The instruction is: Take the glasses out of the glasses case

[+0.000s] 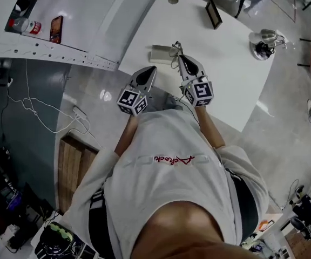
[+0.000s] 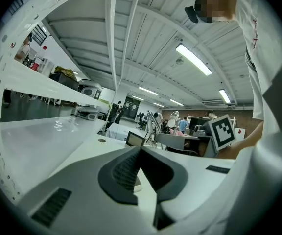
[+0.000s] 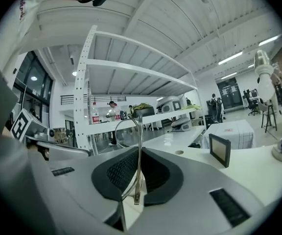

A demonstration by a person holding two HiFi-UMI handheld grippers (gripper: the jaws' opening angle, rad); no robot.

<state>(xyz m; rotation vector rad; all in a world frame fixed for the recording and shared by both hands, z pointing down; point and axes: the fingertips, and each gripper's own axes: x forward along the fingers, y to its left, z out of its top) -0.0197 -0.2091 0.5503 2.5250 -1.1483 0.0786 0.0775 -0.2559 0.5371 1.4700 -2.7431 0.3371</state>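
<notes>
A bottle [image 1: 26, 26] is lying on a white shelf [image 1: 63, 52], far off at 10 o'clock from the left gripper [image 1: 149, 70].

The left gripper is hanging over the near edge of the white table [image 1: 236, 85]. In the left gripper view its two dark pads [image 2: 124, 173] are pressing flat against each other. It is pinched closed and is holding nothing.

The glasses case [image 1: 160, 54] is lying on the table, close by at 1 o'clock from the left gripper's tip. It is looking like a pale, flat box.

The glasses [image 1: 175, 52] are sitting just beside the case, at its 3 o'clock end. I cannot tell if they are touching the case.

The right gripper [image 1: 181, 58] is holding the glasses. In the right gripper view its jaws are squeezing together on a thin metal bar of the glasses [image 3: 139, 131]. The round wire part is sticking up above the pads [image 3: 155, 173].

A small dark screen [image 1: 214, 13] is standing on the table at 1 o'clock from the right gripper. A little lamp [image 1: 263, 42] is sitting near the table's far right edge, at about 3 o'clock from that gripper.
</notes>
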